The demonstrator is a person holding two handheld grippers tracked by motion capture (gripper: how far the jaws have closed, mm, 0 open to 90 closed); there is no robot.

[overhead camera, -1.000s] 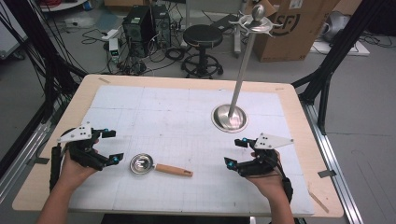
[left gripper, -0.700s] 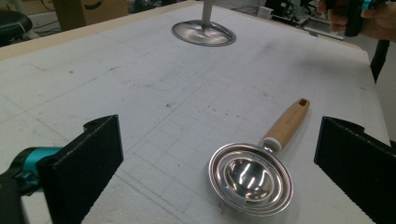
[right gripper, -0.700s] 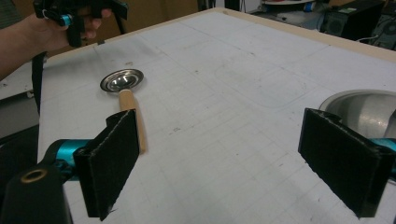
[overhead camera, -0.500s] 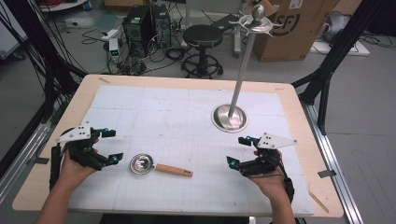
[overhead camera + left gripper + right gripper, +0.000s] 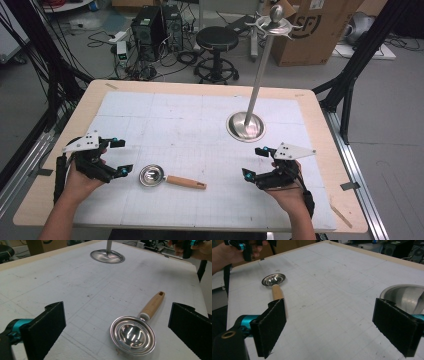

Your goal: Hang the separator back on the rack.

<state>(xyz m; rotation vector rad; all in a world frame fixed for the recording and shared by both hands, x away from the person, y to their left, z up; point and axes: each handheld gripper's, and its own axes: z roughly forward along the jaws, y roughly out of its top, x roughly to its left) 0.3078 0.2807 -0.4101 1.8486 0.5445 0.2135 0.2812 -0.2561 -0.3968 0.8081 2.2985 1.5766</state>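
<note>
While the ladle (image 5: 170, 178) lies flat between them, left gripper (image 5: 119, 157) and right gripper (image 5: 256, 162) seemingly hover spread, empty.

Steel scoop (image 5: 133, 335) between parted tongs (image 5: 117, 332)

Each black tool (image 5: 259, 163) has teal fittings, felt-like pads and a grey plate.
</note>
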